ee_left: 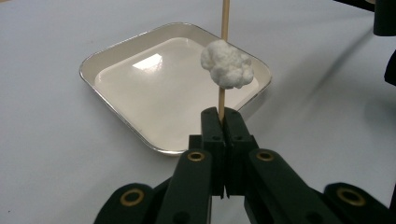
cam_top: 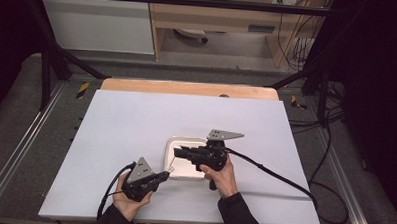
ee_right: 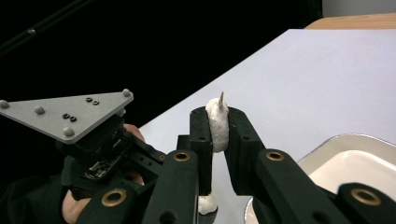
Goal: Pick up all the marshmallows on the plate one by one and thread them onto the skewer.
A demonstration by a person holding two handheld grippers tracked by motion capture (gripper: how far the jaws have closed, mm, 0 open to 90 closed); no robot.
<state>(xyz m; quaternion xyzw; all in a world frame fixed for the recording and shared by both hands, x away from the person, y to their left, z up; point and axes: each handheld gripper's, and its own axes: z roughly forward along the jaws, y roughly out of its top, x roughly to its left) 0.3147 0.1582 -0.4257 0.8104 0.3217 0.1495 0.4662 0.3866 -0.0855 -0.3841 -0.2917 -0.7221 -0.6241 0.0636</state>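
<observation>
A white sheet covers the table (cam_top: 136, 125); no readable writing appears anywhere. Nearest, the left gripper (ee_left: 223, 122) clamps a thin wooden skewer (ee_left: 224, 21) carrying a fluffy white marshmallow lump (ee_left: 227, 64). Further in, the right gripper (ee_right: 219, 128) squeezes another marshmallow (ee_right: 218, 123) near the skewer's tip, above the near edge of the cream metal tray (cam_top: 171, 145).

Tray (ee_left: 116, 51) glossy metal rim, smooth cream inside; skewer (ee_left: 225, 18) bare wood; lump (ee_left: 227, 64) white, fluffy, matt.
</observation>
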